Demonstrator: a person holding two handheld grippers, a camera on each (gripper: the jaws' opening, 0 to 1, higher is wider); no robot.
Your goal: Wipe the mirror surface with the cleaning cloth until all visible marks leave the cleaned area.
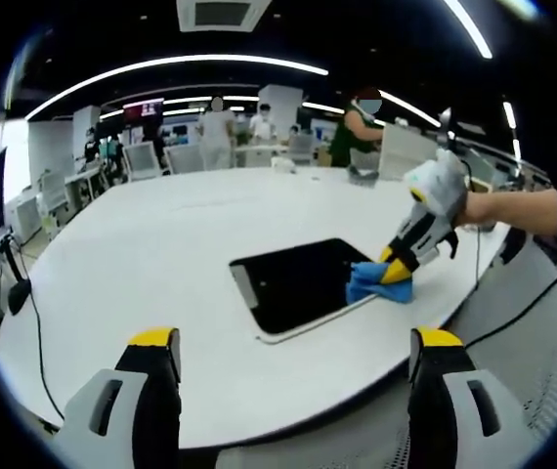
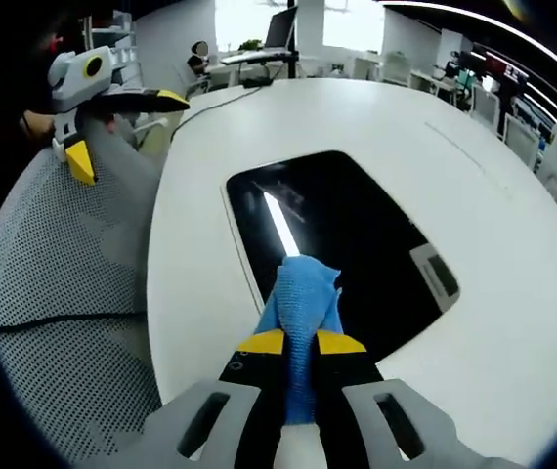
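Lying flat on the white table (image 1: 161, 264), the dark mirror (image 1: 303, 283) sits near the table's edge, its glass reflecting a ceiling light strip in the right gripper view. The blue cleaning cloth (image 2: 301, 303) rests on the mirror's rim at about 6 o'clock in that view, pinched tight between the closed jaws of the right gripper (image 2: 301, 344). In the left gripper view the cloth touches the mirror's 3 o'clock corner, with a person's hand (image 1: 445, 191) holding that gripper. The left gripper (image 1: 293, 342) hangs over the table edge at 6 o'clock, jaws spread wide and empty. A mesh chair (image 2: 64, 283) stands beside the table, and people stand at 12 o'clock.
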